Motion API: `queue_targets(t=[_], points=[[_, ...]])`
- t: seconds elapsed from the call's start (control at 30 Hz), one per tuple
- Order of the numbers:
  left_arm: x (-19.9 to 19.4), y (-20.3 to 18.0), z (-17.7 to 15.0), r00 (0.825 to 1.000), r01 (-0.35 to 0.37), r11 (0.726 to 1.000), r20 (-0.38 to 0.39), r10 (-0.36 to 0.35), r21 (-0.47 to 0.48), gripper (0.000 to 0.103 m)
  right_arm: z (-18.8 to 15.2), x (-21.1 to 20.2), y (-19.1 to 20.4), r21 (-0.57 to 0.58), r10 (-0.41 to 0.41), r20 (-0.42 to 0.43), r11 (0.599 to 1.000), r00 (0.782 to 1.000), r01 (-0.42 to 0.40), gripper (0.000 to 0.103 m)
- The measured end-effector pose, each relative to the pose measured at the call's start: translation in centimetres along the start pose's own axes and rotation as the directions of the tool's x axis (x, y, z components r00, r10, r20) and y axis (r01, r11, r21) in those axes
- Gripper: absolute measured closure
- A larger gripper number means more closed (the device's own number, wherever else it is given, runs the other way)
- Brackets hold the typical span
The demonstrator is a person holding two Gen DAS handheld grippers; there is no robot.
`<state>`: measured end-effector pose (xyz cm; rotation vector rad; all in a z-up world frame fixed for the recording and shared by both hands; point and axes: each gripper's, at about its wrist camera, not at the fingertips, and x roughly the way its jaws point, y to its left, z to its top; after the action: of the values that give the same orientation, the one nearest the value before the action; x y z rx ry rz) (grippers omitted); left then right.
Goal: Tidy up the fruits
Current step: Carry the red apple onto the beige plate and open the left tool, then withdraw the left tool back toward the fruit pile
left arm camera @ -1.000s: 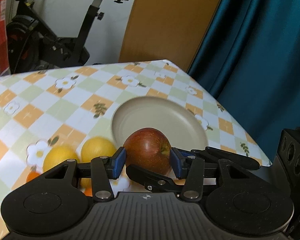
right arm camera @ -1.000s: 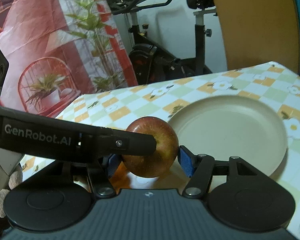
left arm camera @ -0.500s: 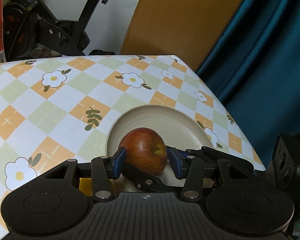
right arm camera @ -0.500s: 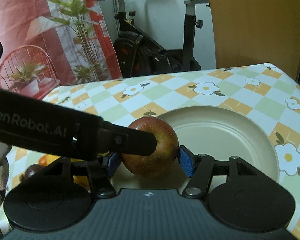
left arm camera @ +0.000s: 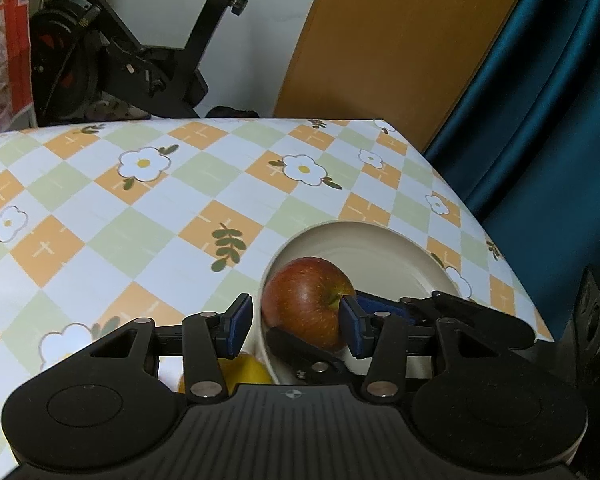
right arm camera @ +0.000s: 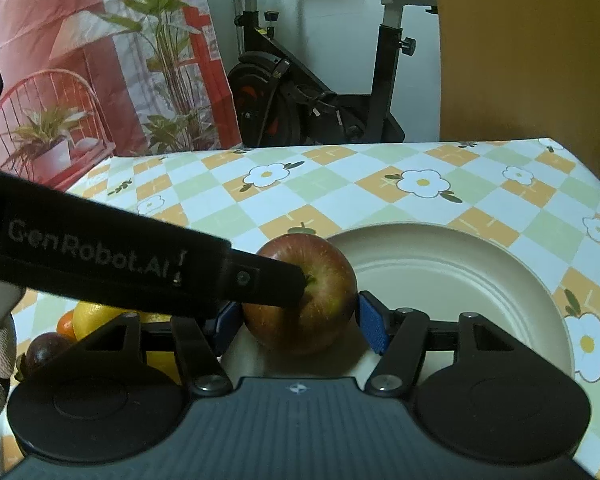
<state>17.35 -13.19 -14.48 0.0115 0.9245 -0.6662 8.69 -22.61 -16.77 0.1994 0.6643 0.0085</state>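
A red apple sits clamped between the blue pads of the right gripper, at the 9 o'clock edge of the cream plate on the floral checked tablecloth. The left gripper brackets the same apple loosely, with a gap at its left pad. A lemon, an orange and a dark fruit lie at 8 o'clock from the apple.

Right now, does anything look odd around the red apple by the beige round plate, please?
Yes: the red apple, clamped by the right gripper, has a finger of the left gripper lying across its stem.
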Motion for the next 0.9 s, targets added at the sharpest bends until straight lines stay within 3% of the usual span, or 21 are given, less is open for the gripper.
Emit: queue_targets(t=[0.4,0.73,0.9], points=[[-3.9,-0.2,-0.6,0.992,-0.097,0.994,0.083,0.092,0.06,0.052,0.5,-2.7,0.4,0.006,-0.028,0.041,1.0,0.999,0.028,0.038],[-7.9,-0.3,-2.0,0.959,-0.24,0.963,0.186,0.214,0.126,0.052,-0.7,-5.1,1.7,0.032,-0.018,0.065,0.999,0.998,0.016,0.038],[-9.8,0.9,-2.9,0.95,-0.256,0.962,0.207,0.234,0.091,0.052,-1.6,-6.1,2.6,0.043,-0.021,0.086,0.999,0.996,0.017,0.038]])
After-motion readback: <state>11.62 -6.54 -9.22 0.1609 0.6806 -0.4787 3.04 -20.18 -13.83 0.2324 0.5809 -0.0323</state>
